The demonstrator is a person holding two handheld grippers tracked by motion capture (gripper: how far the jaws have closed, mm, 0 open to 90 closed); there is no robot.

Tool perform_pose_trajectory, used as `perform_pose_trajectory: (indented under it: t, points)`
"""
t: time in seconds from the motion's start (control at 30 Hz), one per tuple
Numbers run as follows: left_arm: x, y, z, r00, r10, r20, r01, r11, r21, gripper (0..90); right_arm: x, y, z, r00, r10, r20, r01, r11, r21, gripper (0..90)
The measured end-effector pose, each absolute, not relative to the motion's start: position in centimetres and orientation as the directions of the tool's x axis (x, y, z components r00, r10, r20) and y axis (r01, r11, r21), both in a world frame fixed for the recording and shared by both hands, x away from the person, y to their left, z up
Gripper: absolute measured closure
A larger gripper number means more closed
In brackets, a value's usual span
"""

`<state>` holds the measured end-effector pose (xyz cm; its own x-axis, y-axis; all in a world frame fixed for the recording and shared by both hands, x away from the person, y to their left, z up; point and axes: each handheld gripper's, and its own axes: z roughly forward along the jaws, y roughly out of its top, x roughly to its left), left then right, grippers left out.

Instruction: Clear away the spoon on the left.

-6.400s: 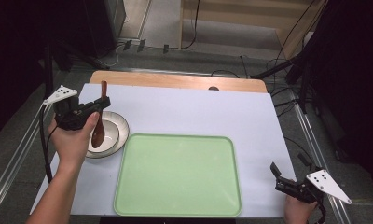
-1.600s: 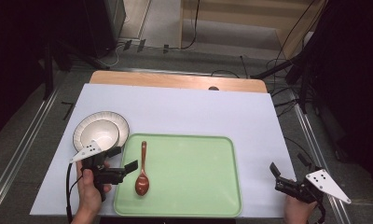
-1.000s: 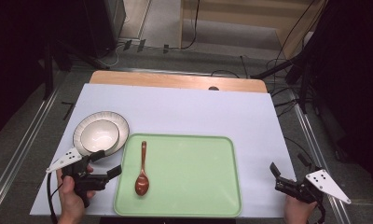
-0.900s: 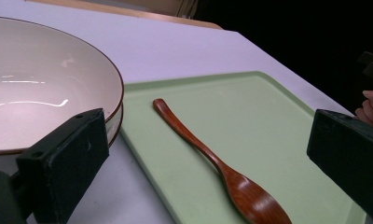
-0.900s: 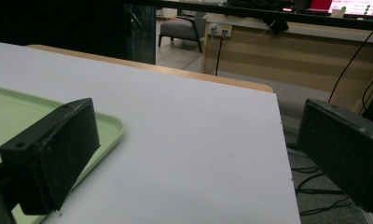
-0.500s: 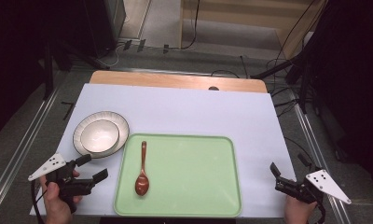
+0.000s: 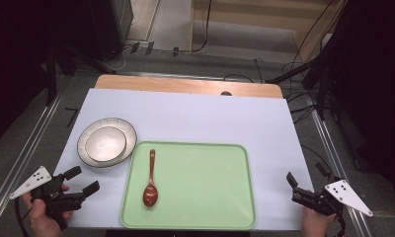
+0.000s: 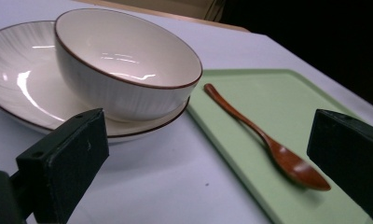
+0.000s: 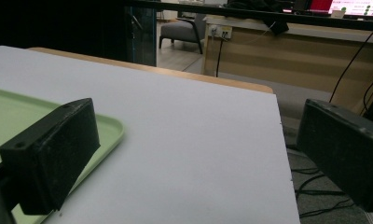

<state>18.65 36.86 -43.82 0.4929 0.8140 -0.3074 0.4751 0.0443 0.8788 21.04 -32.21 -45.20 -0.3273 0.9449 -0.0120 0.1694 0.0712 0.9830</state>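
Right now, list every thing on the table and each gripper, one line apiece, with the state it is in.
wooden spoon: lying flat on the tray's left part, bowl end toward the person, not held
green tray: flat on the table, bearing the spoon
bowl: upright, empty, standing on the plate
plate: flat on the table, left of the tray
left gripper: open, holding nothing
right gripper: open, holding nothing

A reddish-brown spoon lies on a pale green tray, beside a brown-rimmed cream bowl.
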Motion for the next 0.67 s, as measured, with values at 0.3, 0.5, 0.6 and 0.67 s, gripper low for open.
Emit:
perform_pose_trajectory:
  t: [0.3,0.5,0.6,0.67]
  points:
    - [18.5,39.0,-44.7,0.439,0.853,-0.282,0.494,0.034,0.869,0.0,21.1,-32.3,-45.2,-0.330,0.944,-0.011,0.167,0.070,0.983,0.0]
    - [18.3,39.7,-44.6,0.420,0.858,-0.297,0.484,0.065,0.873,0.0,21.1,-32.4,-45.2,-0.329,0.944,-0.006,0.164,0.064,0.984,0.0]
    - [18.3,39.7,-44.7,0.420,0.857,-0.299,0.484,0.067,0.872,0.0,21.1,-32.3,-45.2,-0.331,0.944,-0.008,0.167,0.067,0.984,0.0]
    - [18.4,39.7,-44.7,0.419,0.857,-0.298,0.484,0.067,0.873,0.0,21.1,-32.3,-45.2,-0.332,0.943,-0.011,0.164,0.069,0.984,0.0]
